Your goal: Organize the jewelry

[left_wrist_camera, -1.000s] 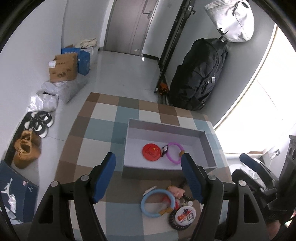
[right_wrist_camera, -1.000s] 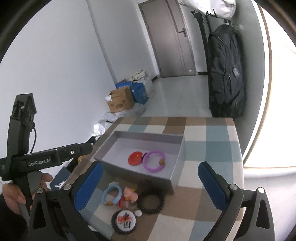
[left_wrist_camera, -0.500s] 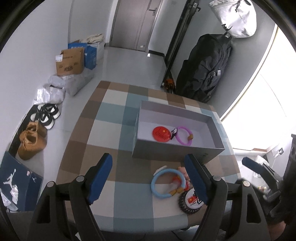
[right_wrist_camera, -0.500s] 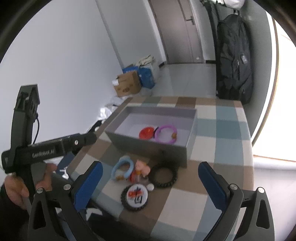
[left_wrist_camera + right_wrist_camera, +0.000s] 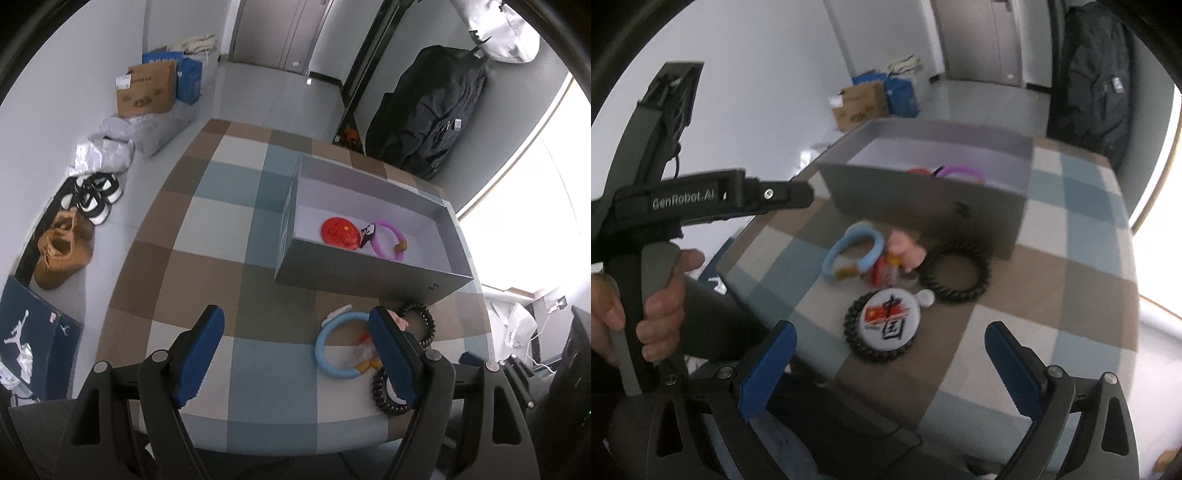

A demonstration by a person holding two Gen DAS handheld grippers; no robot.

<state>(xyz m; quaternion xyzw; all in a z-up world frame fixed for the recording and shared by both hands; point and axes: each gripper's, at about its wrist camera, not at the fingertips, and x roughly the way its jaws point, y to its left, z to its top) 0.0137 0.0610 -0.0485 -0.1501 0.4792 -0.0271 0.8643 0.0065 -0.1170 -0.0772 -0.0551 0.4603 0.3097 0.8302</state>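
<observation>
A grey open box (image 5: 369, 282) on the checked tablecloth holds a red badge (image 5: 340, 233) and a purple ring (image 5: 388, 243). In front of it lie a light blue ring (image 5: 330, 349), a pink pig charm (image 5: 905, 251), a black coil hair tie (image 5: 955, 275) and a white badge in a black bead ring (image 5: 892, 319). My left gripper (image 5: 295, 334) is open over the cloth just left of the blue ring; its right finger hides part of the pile. My right gripper (image 5: 890, 334) is open above the table's near edge, with the white badge ahead between its fingers.
In the right wrist view a hand (image 5: 661, 295) holds the left gripper's handle at the left. Off the table's left side, shoes (image 5: 62, 247), cardboard boxes (image 5: 147, 90) and bags lie on the floor. A black backpack (image 5: 428, 118) hangs beyond the box.
Both grippers have sunk and tipped further down toward the table. The right one has come closer to the loose pile, which now looks larger. The left jaws stand slightly wider.
</observation>
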